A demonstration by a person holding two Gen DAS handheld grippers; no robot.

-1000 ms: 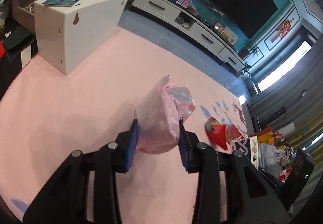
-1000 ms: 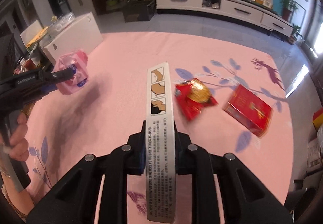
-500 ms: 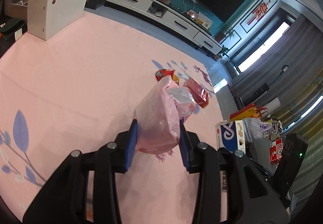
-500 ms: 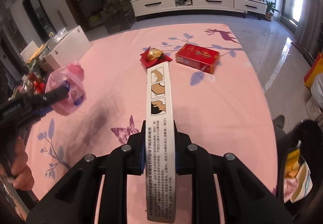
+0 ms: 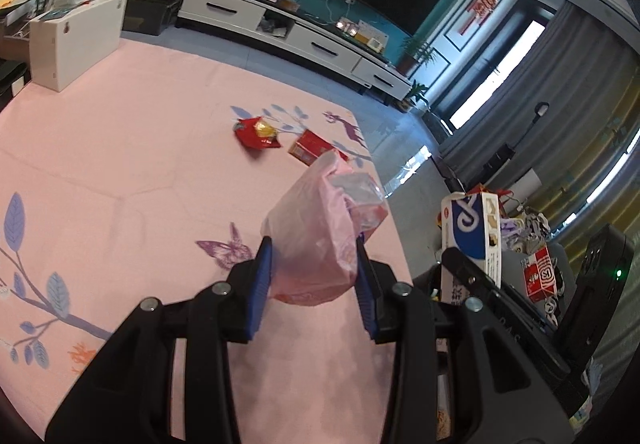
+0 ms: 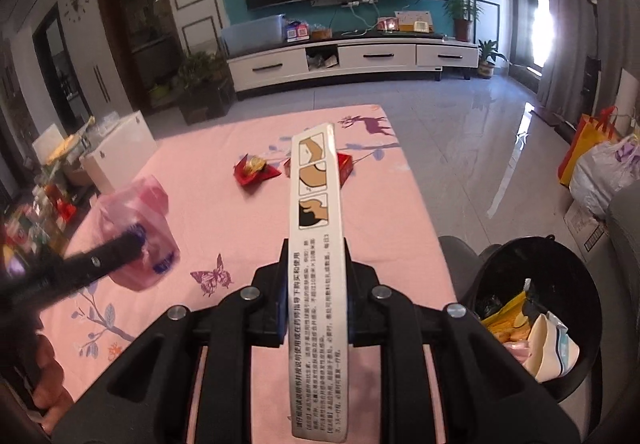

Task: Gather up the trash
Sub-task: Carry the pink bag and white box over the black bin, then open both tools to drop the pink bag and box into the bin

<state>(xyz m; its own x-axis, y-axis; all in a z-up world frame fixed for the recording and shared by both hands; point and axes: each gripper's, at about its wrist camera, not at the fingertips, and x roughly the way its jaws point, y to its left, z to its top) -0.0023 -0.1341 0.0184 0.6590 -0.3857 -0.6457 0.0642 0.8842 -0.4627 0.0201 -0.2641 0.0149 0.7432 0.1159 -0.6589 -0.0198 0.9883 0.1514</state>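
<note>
My left gripper (image 5: 314, 276) is clamped on a pink bag (image 5: 320, 228), my right gripper (image 6: 316, 284) pinches a white box (image 6: 318, 244) edgewise, both lifted for carrying to the bin (image 6: 536, 316) (already part full), just right of the box. Beyond the box, a red wrapper (image 6: 254, 170) and red carton (image 6: 344, 166) lie on the pink mat (image 6: 224, 180); further off, the TV cabinet (image 6: 352, 60).
</note>
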